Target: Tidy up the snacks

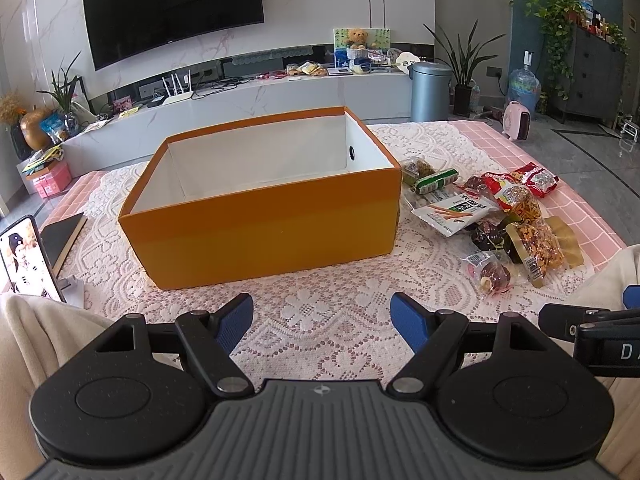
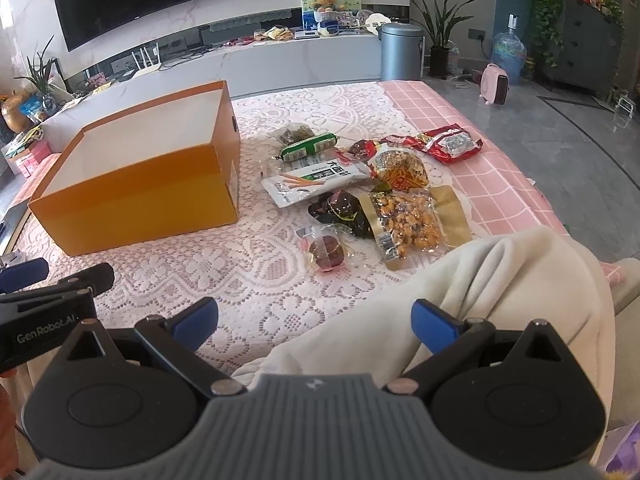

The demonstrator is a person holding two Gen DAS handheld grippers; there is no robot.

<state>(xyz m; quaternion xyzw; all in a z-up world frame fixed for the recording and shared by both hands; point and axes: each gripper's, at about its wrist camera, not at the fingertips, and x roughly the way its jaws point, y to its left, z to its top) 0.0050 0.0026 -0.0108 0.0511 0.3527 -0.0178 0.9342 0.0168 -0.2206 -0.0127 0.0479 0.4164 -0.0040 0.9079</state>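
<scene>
An open orange box [image 1: 264, 224] [image 2: 132, 196] with a white inside stands empty on the lace cloth. To its right lies a heap of snack packets [image 1: 500, 216] [image 2: 372, 184]: a green sausage [image 2: 308, 147], a white stick-snack bag [image 2: 316, 184], red packets [image 2: 452, 144], a clear bag of nuts [image 2: 408, 220] and a small wrapped brown sweet [image 2: 326, 256]. My left gripper [image 1: 322, 320] hovers open in front of the box, holding nothing. My right gripper [image 2: 316, 322] is open and empty too, near the table's front edge, short of the heap. A cream sleeve [image 2: 460, 288] lies under its right finger.
A phone [image 1: 24, 260] stands propped at the left, beside a dark notebook [image 1: 64, 236]. The pink checked tablecloth [image 2: 496, 168] ends at the right over grey floor. Beyond the table are a TV cabinet [image 1: 256, 100], a grey bin [image 1: 430, 92] and a small pink heater [image 1: 516, 120].
</scene>
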